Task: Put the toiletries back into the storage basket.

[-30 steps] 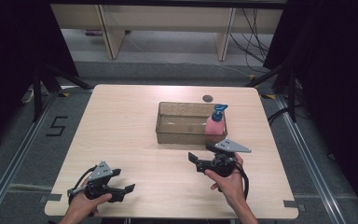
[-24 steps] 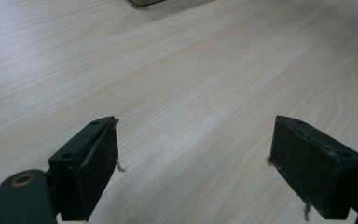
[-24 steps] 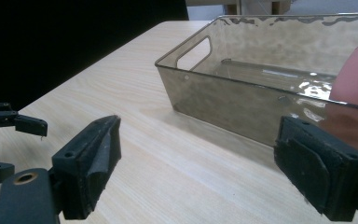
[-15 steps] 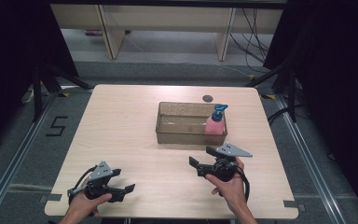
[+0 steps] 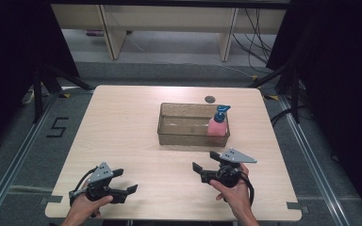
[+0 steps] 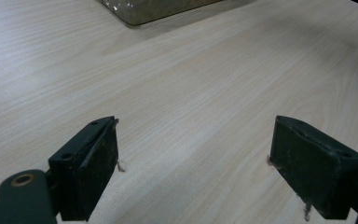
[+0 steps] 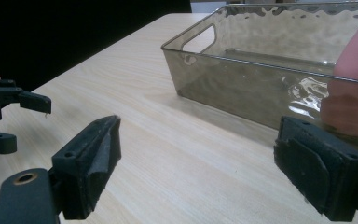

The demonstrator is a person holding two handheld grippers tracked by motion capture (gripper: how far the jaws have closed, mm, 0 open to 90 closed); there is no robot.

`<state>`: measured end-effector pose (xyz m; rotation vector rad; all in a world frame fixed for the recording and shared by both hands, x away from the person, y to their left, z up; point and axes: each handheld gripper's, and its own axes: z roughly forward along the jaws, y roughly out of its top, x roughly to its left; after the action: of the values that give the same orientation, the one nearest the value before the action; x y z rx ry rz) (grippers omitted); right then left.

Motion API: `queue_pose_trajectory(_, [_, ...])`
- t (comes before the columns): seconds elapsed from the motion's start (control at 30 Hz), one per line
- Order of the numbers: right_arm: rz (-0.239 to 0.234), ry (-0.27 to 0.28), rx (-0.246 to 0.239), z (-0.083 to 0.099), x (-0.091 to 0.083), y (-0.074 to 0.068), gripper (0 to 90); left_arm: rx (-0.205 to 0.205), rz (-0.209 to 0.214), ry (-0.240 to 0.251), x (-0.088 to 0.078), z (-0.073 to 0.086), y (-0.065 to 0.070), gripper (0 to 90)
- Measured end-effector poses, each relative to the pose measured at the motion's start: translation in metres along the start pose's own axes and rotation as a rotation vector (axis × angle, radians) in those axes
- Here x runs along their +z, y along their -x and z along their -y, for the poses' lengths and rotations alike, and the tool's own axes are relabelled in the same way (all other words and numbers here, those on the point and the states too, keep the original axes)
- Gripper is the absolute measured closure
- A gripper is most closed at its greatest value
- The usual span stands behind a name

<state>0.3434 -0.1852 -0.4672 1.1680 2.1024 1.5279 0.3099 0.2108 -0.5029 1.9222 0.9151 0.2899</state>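
- Pump bottle [image 5: 218, 123]: pink body, blue pump head, standing upright in the right end of the clear smoky tray [image 5: 186, 139] on our table [image 5: 122, 127].
- Bearing: we place the bottle at about 12 o'clock from our right gripper [image 5: 206, 162], near it; long axis vertical.
- Right gripper: jaws spread wide, holding nothing; the nearer hand by our judgement.
- Left gripper [image 5: 125, 181]: jaws spread, empty, at the table's 7 o'clock, well apart from the tray.

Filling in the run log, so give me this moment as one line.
left tool: open, near table edge | right tool: open, short of bin | pink bottle: upright in bin's right end | nothing held
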Motion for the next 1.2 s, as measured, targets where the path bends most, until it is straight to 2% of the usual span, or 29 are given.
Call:
queue_pose_trajectory(0.07, [-0.011,-0.006,0.001,0.002,-0.001,0.0,15.3,0.002,0.011,0.01,0.0,0.0,-0.001,14.7])
queue_pose_trajectory(0.1, [-0.01,-0.005,0.025,0.004,-0.001,0.0,15.3,0.016,0.006,0.001,-0.001,0.0,-0.001,14.7])
queue_pose_trajectory(0.13, [-0.016,-0.004,0.021,0.004,-0.002,0.0,15.3,0.018,0.01,0.005,-0.001,0.0,-0.001,14.7])
queue_pose_trajectory(0.17, [-0.023,-0.02,0.04,0.005,-0.002,0.0,15.3,0.019,0.016,0.009,-0.001,0.0,0.0,14.7])
queue_pose_trajectory(0.2, [-0.003,-0.011,0.001,0.005,-0.003,0.002,15.3,0.034,0.024,0.009,-0.002,0.0,-0.001,14.7])
queue_pose_trajectory(0.23, [-0.003,0.001,0.023,0.007,-0.002,0.001,15.3,0.024,0.024,0.02,-0.001,0.0,0.001,14.7])
queue_pose_trajectory(0.27, [0.001,-0.02,0.022,0.007,-0.002,0.001,15.3,0.041,0.025,0.012,-0.002,0.0,0.0,14.7])
queue_pose_trajectory(0.3, [-0.001,-0.018,0.019,0.008,-0.003,0.0,15.3,0.043,0.022,0.008,-0.002,0.0,0.0,14.7])
queue_pose_trajectory(0.33, [0.007,-0.021,-0.002,0.007,-0.005,0.001,15.4,0.044,0.02,0.005,-0.002,0.0,0.001,14.7])
queue_pose_trajectory(0.37, [-0.02,-0.011,0.019,0.008,-0.005,0.0,15.4,0.044,0.018,0.004,-0.002,0.0,0.001,14.7])
queue_pose_trajectory(0.4, [-0.022,-0.011,0.021,0.009,-0.005,-0.001,15.4,0.033,0.018,0.014,-0.002,0.0,0.002,14.7])
queue_pose_trajectory(0.43, [-0.007,-0.012,0.0,0.01,-0.005,0.0,15.4,0.046,0.01,0.003,-0.003,0.0,0.002,14.7])
queue_pose_trajectory(0.53, [-0.009,-0.022,0.022,0.011,-0.008,-0.001,15.5,0.051,0.009,0.007,-0.003,0.0,0.002,14.7])
queue_pose_trajectory(0.57, [0.004,0.0,-0.006,0.012,-0.008,0.0,15.5,0.057,-0.002,-0.001,-0.004,-0.001,0.003,14.7])
queue_pose_trajectory(0.63, [0.002,-0.016,-0.003,0.012,-0.009,0.0,15.7,0.056,-0.005,0.004,-0.003,0.0,0.004,14.7])
queue_pose_trajectory(0.7, [-0.015,-0.013,0.022,0.013,-0.011,-0.001,15.7,0.055,-0.002,0.009,-0.003,0.0,0.004,14.7])
queue_pose_trajectory(0.77, [0.007,-0.014,0.006,0.014,-0.012,0.0,15.7,0.061,-0.002,0.005,-0.004,0.0,0.005,14.7])
queue_pose_trajectory(0.8, [0.0,-0.022,0.023,0.015,-0.013,-0.001,15.7,0.06,-0.003,0.009,-0.004,0.0,0.005,14.7])
queue_pose_trajectory(0.87, [0.013,-0.021,-0.007,0.016,-0.015,0.001,15.7,0.072,-0.005,-0.004,-0.005,0.0,0.005,14.7])
queue_pose_trajectory(0.9, [0.01,-0.028,0.041,0.017,-0.017,-0.002,15.7,0.07,-0.006,-0.001,-0.005,0.0,0.005,14.7])
queue_pose_trajectory(0.93, [0.018,-0.019,0.007,0.017,-0.017,0.0,15.7,0.07,-0.008,-0.002,-0.005,0.0,0.005,14.7])
queue_pose_trajectory(0.97, [0.011,-0.024,-0.005,0.017,-0.019,0.001,15.7,0.072,-0.011,-0.004,-0.005,0.0,0.005,14.7])
queue_pose_trajectory(1.1, [0.008,-0.028,0.024,0.021,-0.024,-0.001,15.6,0.074,-0.005,-0.007,-0.005,0.0,0.005,14.7])
queue_pose_trajectory(1.17, [0.018,-0.039,0.0,0.022,-0.027,0.0,15.6,0.075,-0.003,-0.008,-0.005,-0.001,0.005,14.7])
queue_pose_trajectory(1.2, [0.006,-0.037,0.004,0.023,-0.027,0.0,15.6,0.075,-0.003,-0.009,-0.005,-0.001,0.005,14.7])
